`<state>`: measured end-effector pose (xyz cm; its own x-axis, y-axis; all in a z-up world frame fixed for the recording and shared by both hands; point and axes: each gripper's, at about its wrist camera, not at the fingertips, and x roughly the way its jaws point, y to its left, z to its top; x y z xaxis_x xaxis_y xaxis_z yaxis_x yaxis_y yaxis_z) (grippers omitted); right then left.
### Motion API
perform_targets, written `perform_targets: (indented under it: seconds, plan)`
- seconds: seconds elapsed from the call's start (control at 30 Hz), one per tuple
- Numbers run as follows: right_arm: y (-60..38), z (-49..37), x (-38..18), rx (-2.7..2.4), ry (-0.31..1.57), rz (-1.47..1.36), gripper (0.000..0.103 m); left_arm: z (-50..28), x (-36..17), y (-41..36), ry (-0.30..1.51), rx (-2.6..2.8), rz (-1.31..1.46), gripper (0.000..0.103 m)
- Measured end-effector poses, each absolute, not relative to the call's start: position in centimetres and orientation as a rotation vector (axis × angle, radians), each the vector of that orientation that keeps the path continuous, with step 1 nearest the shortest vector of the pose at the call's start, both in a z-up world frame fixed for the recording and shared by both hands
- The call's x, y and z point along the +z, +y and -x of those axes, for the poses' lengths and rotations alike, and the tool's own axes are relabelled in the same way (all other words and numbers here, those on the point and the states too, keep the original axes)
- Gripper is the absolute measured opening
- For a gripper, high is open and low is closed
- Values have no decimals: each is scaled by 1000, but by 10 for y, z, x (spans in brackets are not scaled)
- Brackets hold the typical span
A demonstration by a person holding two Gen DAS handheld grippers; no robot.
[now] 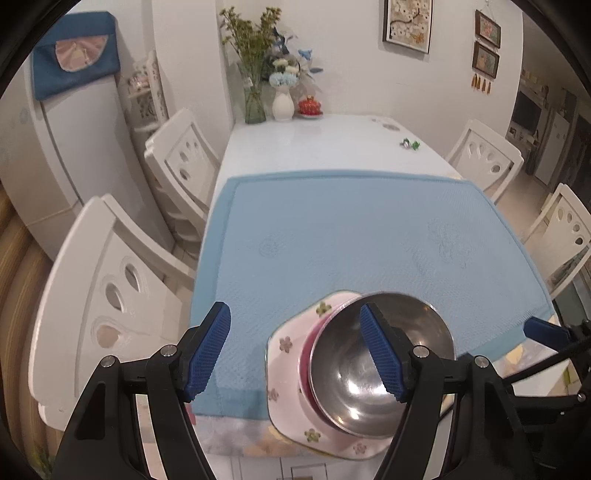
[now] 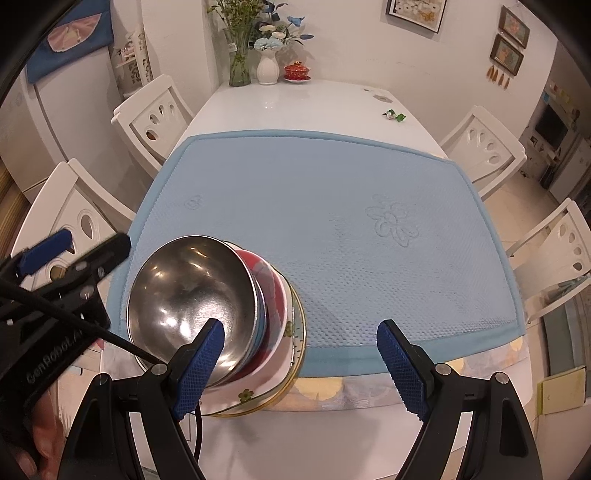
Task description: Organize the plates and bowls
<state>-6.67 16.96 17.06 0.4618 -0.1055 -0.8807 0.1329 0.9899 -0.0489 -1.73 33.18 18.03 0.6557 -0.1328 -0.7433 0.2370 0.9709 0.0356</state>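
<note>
White walls hung with framed pictures (image 1: 408, 24); a glossy white dining table (image 2: 295, 107) with white carved chairs (image 2: 153, 118) alongside; a pale refrigerator (image 1: 48, 155) at left.

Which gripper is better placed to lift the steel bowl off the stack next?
Probably left: the left gripper is open, with one finger already over the steel bowl. The right gripper is open too, centred beside the stack.

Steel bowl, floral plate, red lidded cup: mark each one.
Steel bowl (image 1: 354, 384): left wrist view, shiny inner bottom.
Floral plate (image 1: 284, 345): left wrist view, bare left rim beside a flower print.
Red lidded cup (image 2: 297, 70): right wrist view, its body.
</note>
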Motion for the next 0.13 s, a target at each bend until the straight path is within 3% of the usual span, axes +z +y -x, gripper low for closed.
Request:
perform_targets:
  seconds: [0.13]
  plan:
    - [162, 67, 174, -149, 1070, -29, 83, 18, 189, 328, 788, -195, -133, 73]
